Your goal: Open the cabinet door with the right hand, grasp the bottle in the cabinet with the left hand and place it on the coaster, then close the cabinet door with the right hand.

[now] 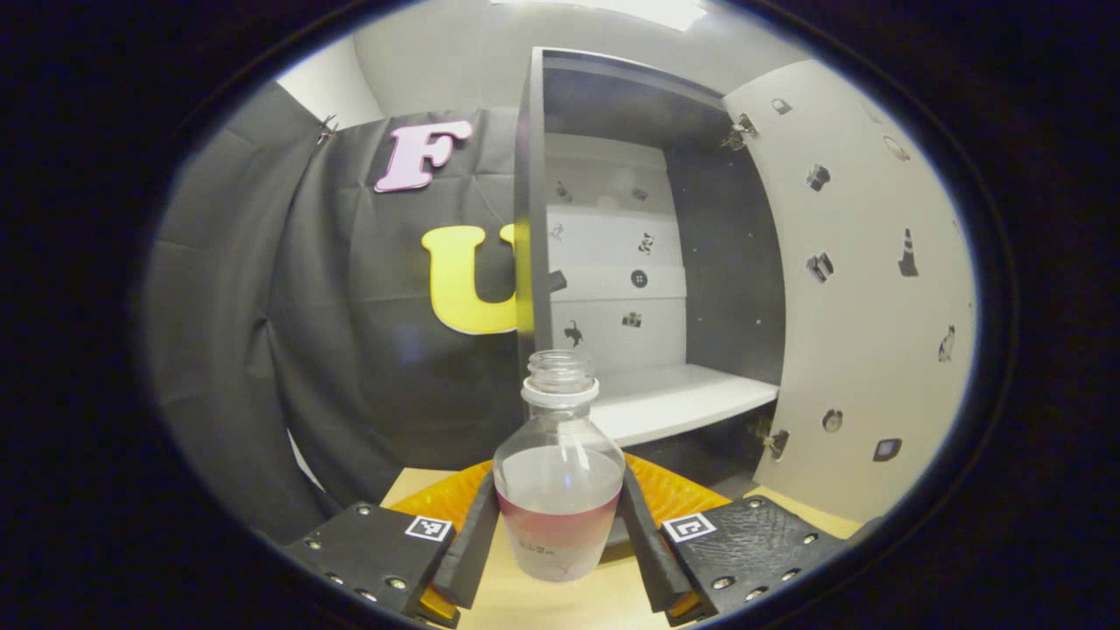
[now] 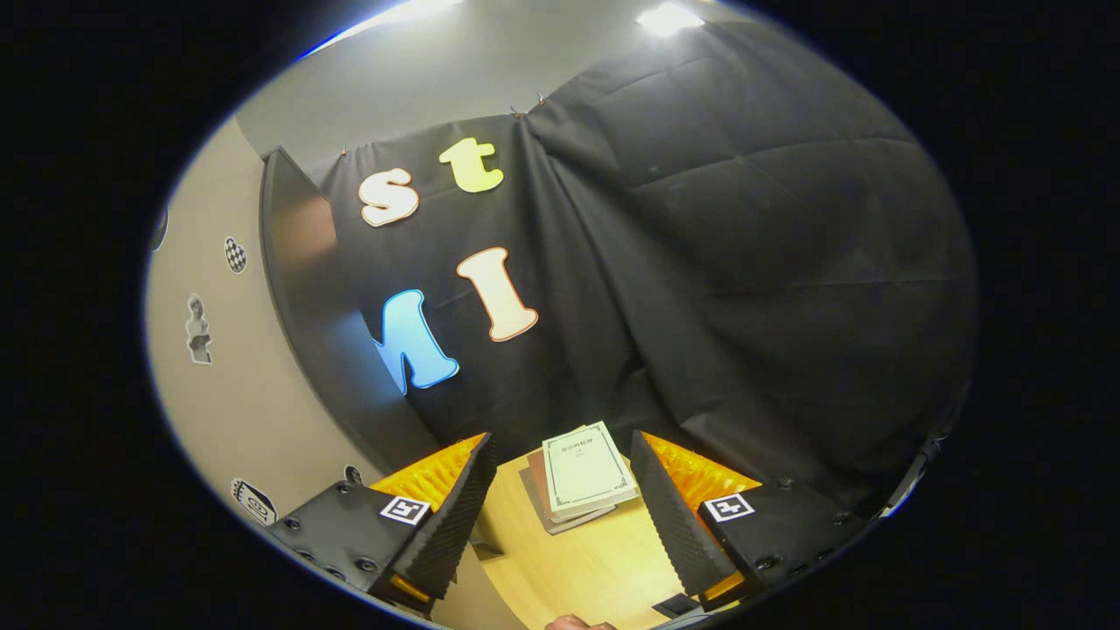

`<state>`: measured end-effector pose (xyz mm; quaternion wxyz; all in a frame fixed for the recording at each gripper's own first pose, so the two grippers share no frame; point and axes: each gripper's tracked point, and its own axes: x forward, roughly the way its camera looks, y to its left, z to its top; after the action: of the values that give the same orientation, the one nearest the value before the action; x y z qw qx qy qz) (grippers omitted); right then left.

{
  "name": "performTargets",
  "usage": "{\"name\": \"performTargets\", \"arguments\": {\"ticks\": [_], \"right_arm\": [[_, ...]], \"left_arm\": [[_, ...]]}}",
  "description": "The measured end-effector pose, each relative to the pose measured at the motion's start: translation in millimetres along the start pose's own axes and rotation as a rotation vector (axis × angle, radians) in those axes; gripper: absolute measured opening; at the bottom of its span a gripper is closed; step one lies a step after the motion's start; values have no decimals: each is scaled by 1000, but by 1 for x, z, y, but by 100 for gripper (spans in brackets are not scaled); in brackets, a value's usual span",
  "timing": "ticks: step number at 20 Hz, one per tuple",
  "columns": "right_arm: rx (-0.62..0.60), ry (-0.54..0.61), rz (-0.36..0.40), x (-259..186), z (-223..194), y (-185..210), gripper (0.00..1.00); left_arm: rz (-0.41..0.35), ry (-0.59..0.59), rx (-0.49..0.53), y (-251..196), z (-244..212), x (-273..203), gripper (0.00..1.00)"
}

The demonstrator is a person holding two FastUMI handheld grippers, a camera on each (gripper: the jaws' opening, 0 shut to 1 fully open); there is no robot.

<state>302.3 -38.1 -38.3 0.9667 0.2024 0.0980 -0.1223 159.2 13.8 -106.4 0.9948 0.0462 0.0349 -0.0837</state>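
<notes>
The left claw [image 1: 560, 534] pinches a clear, uncapped plastic bottle [image 1: 560, 477], part full of pale liquid with a pinkish band low on its body; both fingers [image 1: 472, 547] press its sides just below the shoulder. Beyond the claw stands the dark cabinet [image 1: 726, 254], its pale sticker-dotted door [image 1: 866, 289] swung wide to the claw's right and its white shelf [image 1: 674, 398] bare. The bottle is already out of the cabinet, over the light wooden tabletop [image 1: 560, 604]. I cannot make out the coaster, nor whether the bottle's base touches the tabletop.

The right claw [image 2: 560, 507] is spread with nothing between its fingers, and hangs above the tabletop; a small stack of books [image 2: 582, 477] with a pale cover lies just ahead of it, and the door's dark edge [image 2: 315, 297] rises to its left.

The main risk is spilling. The mouth is open, so a tilt or a hard set-down would probably slosh liquid out. The grip sits high on a smooth, rounded wall, so the bottle may slip or swing if the pinch loosens. Releasing before the base sits flat, or on the coaster's rim, could tip it. Later, the right claw may glance off the door's edge when pushing it closed.
</notes>
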Motion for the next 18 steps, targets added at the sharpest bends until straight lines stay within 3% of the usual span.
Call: {"name": "performTargets", "arguments": {"ticks": [9, 18], "right_arm": [[-106, -50, -63, -22, -5, -17, 98], [-126, -167, -177, -41, 4, -50, 98]], "left_arm": [[21, 79, 70, -7, -133, -48, 71], [20, 95, 7, -22, -208, -79, 71]]}}
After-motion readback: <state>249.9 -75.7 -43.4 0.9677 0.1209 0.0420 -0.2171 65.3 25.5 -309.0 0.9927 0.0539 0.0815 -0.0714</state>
